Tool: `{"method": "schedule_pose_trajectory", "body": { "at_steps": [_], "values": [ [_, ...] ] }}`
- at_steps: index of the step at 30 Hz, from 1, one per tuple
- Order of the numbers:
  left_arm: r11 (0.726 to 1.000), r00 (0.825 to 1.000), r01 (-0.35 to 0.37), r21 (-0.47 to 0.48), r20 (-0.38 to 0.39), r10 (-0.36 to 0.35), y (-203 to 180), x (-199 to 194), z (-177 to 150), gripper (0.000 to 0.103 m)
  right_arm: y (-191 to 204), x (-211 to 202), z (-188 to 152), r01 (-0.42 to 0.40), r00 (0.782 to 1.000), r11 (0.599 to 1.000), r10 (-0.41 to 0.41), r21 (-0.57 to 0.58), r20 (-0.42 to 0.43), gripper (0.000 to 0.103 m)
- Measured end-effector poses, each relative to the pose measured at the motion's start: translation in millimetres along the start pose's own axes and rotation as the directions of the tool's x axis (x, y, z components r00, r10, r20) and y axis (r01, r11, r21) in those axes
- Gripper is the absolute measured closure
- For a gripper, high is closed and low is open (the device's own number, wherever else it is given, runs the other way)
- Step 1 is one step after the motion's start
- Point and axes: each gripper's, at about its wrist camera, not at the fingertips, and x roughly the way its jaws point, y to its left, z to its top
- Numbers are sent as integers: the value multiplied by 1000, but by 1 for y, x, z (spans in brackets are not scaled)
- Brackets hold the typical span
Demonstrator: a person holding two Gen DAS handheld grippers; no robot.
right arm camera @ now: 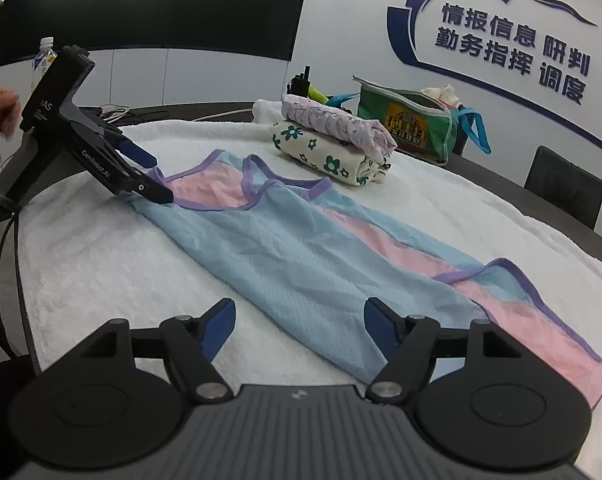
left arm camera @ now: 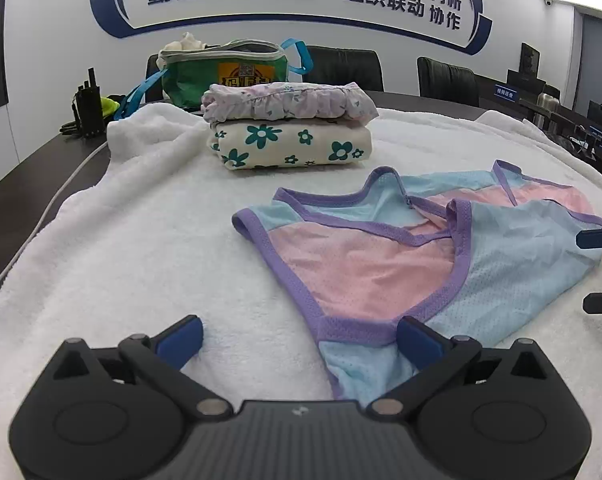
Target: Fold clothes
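Observation:
A pale blue and pink mesh vest with purple trim [left arm camera: 381,256] lies spread flat on the white towel [left arm camera: 141,248]; it also shows in the right wrist view [right arm camera: 301,248]. My left gripper [left arm camera: 299,338] is open at the vest's shoulder strap, its right finger over the cloth. In the right wrist view the left gripper [right arm camera: 151,178] sits at the vest's far strap end. My right gripper [right arm camera: 299,328] is open over the vest's near edge, and its fingertips [left arm camera: 597,238] show at the right edge of the left wrist view.
Two folded garments are stacked at the back: a lilac floral one [left arm camera: 289,102] on a cream one with teal flowers [left arm camera: 293,146]. A green zip bag [left arm camera: 225,72] stands behind them. Black radios [left arm camera: 87,108], a cable [left arm camera: 49,216], chairs and a water bottle [right arm camera: 43,60] surround the towel.

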Motion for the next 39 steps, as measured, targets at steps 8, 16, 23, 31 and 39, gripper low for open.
{"method": "schedule_pose_trajectory", "body": {
  "at_steps": [8,16,23,31,39],
  "values": [
    [1000,1000,1,-1,0,-1,0,0,0,0,2,0,-3,34,999,999,-34,9,0,24],
    [1000,1000,1,-1,0,-1,0,0,0,0,-4,0,-3,35,999,998,-35,55,4,23],
    [1000,1000,-7,-8,2,7,-1,0,0,0,-20,-19,-3,85,993,987,-96,133,72,23],
    [1000,1000,-5,-4,0,5,0,0,0,0,-48,-54,-19,205,964,936,-243,284,105,19],
    [1000,1000,2,12,-17,-1,-1,-2,2,0,-73,-67,-28,287,939,872,-338,397,63,15]
  ]
}}
